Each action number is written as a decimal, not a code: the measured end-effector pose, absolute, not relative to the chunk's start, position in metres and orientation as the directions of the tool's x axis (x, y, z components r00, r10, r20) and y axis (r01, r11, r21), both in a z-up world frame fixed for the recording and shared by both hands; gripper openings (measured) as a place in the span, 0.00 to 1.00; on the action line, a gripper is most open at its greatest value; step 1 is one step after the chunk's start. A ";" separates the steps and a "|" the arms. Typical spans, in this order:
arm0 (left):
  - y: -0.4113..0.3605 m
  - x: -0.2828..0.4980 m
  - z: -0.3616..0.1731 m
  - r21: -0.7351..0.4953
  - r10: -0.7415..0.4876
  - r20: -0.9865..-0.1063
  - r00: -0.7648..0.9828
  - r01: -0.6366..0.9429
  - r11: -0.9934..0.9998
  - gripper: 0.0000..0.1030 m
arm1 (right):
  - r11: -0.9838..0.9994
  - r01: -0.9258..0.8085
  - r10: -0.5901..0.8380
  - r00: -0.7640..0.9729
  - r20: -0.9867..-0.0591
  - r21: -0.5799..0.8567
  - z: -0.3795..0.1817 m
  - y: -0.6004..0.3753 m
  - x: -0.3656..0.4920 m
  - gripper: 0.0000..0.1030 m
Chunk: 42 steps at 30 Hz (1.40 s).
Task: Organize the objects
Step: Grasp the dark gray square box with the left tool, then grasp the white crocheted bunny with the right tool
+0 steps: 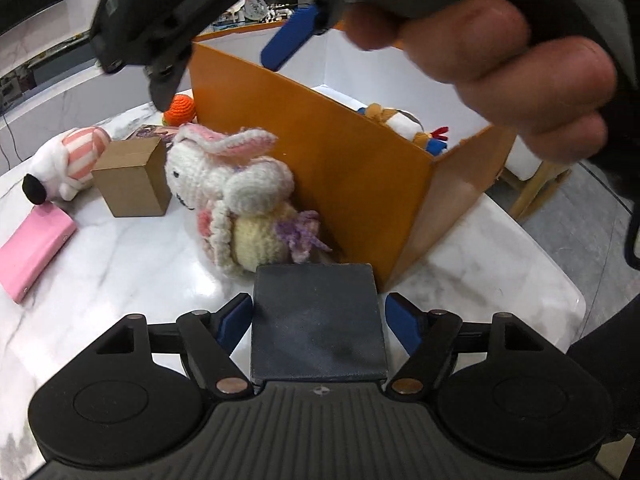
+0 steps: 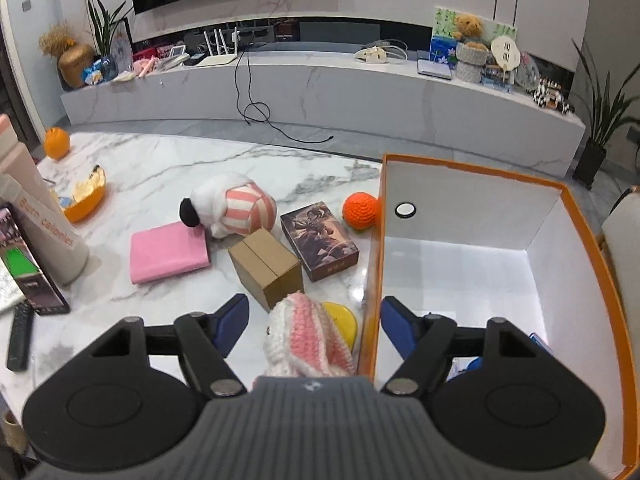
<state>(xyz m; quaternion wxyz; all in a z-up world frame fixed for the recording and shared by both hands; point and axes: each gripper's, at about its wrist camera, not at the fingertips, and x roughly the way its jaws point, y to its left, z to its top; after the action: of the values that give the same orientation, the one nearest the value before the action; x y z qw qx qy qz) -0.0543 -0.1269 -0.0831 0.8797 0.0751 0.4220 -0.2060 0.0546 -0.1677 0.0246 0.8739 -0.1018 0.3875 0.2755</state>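
My left gripper (image 1: 320, 316) is open; a dark square box (image 1: 318, 320) lies on the marble table between its blue fingers, with a thin gap on each side. Just beyond stands a crocheted bunny (image 1: 236, 200) against the orange storage box (image 1: 340, 168). My right gripper (image 2: 316, 326) is open too, hovering over the bunny's pink ears (image 2: 308, 336) and straddling the orange box's near wall (image 2: 370, 280). Nothing is gripped. In the left wrist view the right gripper (image 1: 288, 40) hangs overhead in a hand (image 1: 500, 60). A stuffed toy (image 1: 404, 124) lies inside the box.
On the table lie a brown carton (image 2: 266, 268), pink case (image 2: 168, 256), striped plush dog (image 2: 232, 208), illustrated box (image 2: 320, 244) and orange crochet ball (image 2: 360, 210). A bottle (image 2: 44, 232), tablet (image 2: 28, 268) and remote (image 2: 20, 336) crowd the left edge. A chair (image 1: 532, 176) stands beyond the table.
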 end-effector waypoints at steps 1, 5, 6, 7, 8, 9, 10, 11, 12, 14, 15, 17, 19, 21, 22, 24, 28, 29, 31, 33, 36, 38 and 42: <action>-0.128 -0.056 -0.084 -0.035 -0.298 -0.772 0.562 0.430 0.902 0.85 | 0.827 -0.561 0.398 0.551 -0.733 0.027 0.025 -0.167 0.054 0.73; -0.130 -0.054 -0.090 -0.025 -0.289 -0.774 0.563 0.428 0.903 0.86 | 0.806 -0.590 0.398 0.595 -0.699 -0.044 0.026 -0.159 0.046 0.68; -0.130 -0.054 -0.090 -0.022 -0.287 -0.774 0.564 0.430 0.903 0.86 | 0.796 -0.600 0.394 0.615 -0.683 -0.081 0.027 -0.155 0.042 0.68; -0.131 -0.054 -0.091 -0.016 -0.281 -0.779 0.561 0.431 0.902 0.86 | 0.785 -0.607 0.390 0.638 -0.665 -0.122 0.028 -0.151 0.038 0.68; -0.132 -0.053 -0.092 -0.017 -0.278 -0.787 0.551 0.431 0.902 0.86 | 0.772 -0.618 0.391 0.644 -0.657 -0.146 0.028 -0.148 0.035 0.68; -0.130 -0.052 -0.092 -0.029 -0.285 -0.787 0.547 0.429 0.903 0.86 | 0.759 -0.633 0.398 0.638 -0.659 -0.154 0.028 -0.144 0.032 0.68; -0.127 -0.051 -0.092 -0.046 -0.294 -0.787 0.542 0.423 0.905 0.86 | 0.750 -0.645 0.405 0.625 -0.667 -0.149 0.027 -0.141 0.032 0.68; -0.124 -0.050 -0.091 -0.060 -0.296 -0.792 0.534 0.415 0.908 0.85 | 0.745 -0.653 0.409 0.610 -0.679 -0.137 0.025 -0.139 0.032 0.68; -0.122 -0.050 -0.090 -0.062 -0.293 -0.796 0.530 0.410 0.910 0.85 | 0.742 -0.658 0.407 0.591 -0.696 -0.125 0.022 -0.136 0.033 0.68; -0.117 -0.051 -0.088 -0.048 -0.271 -0.805 0.528 0.398 0.916 0.85 | 0.739 -0.665 0.395 0.554 -0.733 -0.105 0.015 -0.130 0.035 0.68; -0.114 -0.052 -0.088 -0.044 -0.261 -0.809 0.527 0.390 0.920 0.85 | 0.734 -0.672 0.387 0.531 -0.754 -0.097 0.011 -0.126 0.037 0.68; -0.107 -0.054 -0.087 -0.043 -0.249 -0.816 0.522 0.375 0.926 0.85 | 0.725 -0.683 0.371 0.501 -0.782 -0.094 0.001 -0.120 0.037 0.68; -0.099 -0.056 -0.085 -0.035 -0.233 -0.821 0.521 0.362 0.931 0.85 | 0.725 -0.679 0.334 0.495 -0.802 -0.118 -0.009 -0.113 0.038 0.68; -0.090 -0.059 -0.084 -0.027 -0.214 -0.824 0.524 0.342 0.939 0.85 | 0.733 -0.665 0.295 0.501 -0.813 -0.144 -0.017 -0.109 0.039 0.70; -0.085 -0.060 -0.084 -0.023 -0.207 -0.824 0.527 0.334 0.942 0.85 | 0.734 -0.659 0.279 0.510 -0.814 -0.161 -0.020 -0.108 0.039 0.70; -0.074 -0.062 -0.083 -0.009 -0.185 -0.822 0.538 0.313 0.950 0.86 | 0.726 -0.655 0.249 0.534 -0.808 -0.209 -0.025 -0.104 0.037 0.70; -0.053 -0.065 -0.081 -0.010 -0.163 -0.818 0.551 0.270 0.963 0.86 | 0.689 -0.648 0.164 0.576 -0.801 -0.324 -0.038 -0.093 0.033 0.73; -0.047 -0.065 -0.081 -0.012 -0.158 -0.818 0.554 0.258 0.966 0.86 | 0.680 -0.642 0.139 0.587 -0.798 -0.354 -0.042 -0.090 0.033 0.74; -0.039 -0.064 -0.080 -0.005 -0.141 -0.817 0.559 0.238 0.971 0.86 | 0.668 -0.641 0.121 0.594 -0.795 -0.377 -0.047 -0.087 0.031 0.78; -0.030 -0.066 -0.080 0.002 -0.124 -0.817 0.563 0.218 0.976 0.86 | 0.656 -0.635 0.098 0.607 -0.788 -0.408 -0.050 -0.084 0.030 0.77; -0.020 -0.067 -0.079 0.013 -0.102 -0.819 0.564 0.195 0.981 0.86 | 0.657 -0.624 0.083 0.617 -0.783 -0.422 -0.049 -0.083 0.030 0.56; -0.016 -0.068 -0.079 0.023 -0.088 -0.823 0.562 0.188 0.982 0.86 | 0.711 -0.649 0.153 0.518 -0.841 -0.270 -0.039 -0.089 0.037 0.46; -0.017 -0.071 -0.082 0.080 -0.043 -0.824 0.565 0.190 0.979 0.86 | 0.730 -0.683 0.302 0.344 -0.889 -0.017 -0.027 -0.097 0.041 0.47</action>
<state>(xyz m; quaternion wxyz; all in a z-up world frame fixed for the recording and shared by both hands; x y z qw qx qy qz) -0.0712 -0.0169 -0.0817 0.8809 0.0798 0.4618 -0.0660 0.0415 -0.0965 -0.0274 0.7955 -0.1982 0.4818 0.3096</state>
